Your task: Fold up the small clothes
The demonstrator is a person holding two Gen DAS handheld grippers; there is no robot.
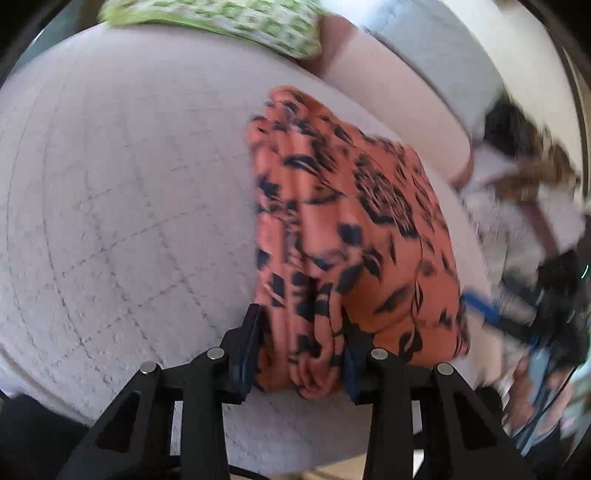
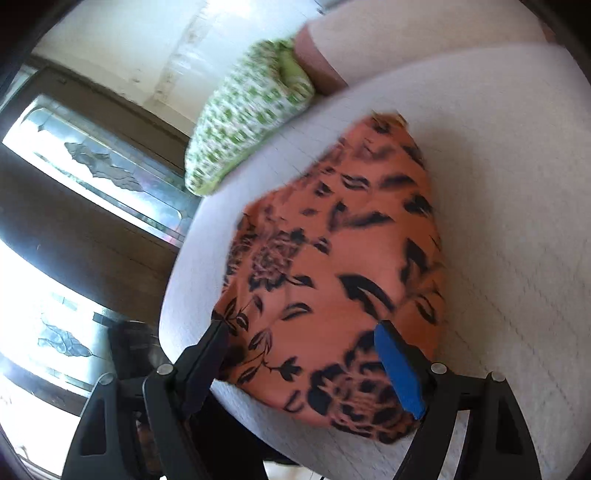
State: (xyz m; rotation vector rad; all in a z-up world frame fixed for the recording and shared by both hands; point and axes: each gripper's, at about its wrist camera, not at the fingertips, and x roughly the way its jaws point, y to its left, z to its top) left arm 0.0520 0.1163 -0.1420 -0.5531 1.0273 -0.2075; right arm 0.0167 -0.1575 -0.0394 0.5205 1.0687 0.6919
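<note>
An orange garment with a black floral print (image 1: pixel 354 229) lies folded on a pale quilted cushion (image 1: pixel 122 206). My left gripper (image 1: pixel 301 332) is at its near edge, and its fingers pinch a thick bundle of the folded layers. In the right wrist view the same garment (image 2: pixel 332 280) lies flat. My right gripper (image 2: pixel 299 328) hovers over its near part with the jaws wide apart and nothing between them. One of its fingers has a blue pad (image 2: pixel 400 373).
A green and white patterned pillow (image 1: pixel 225 22) lies at the far end of the cushion; it also shows in the right wrist view (image 2: pixel 247 118). The sofa back (image 1: pixel 391 92) runs along the far right. A window and dark frame (image 2: pixel 92 206) stand to the left.
</note>
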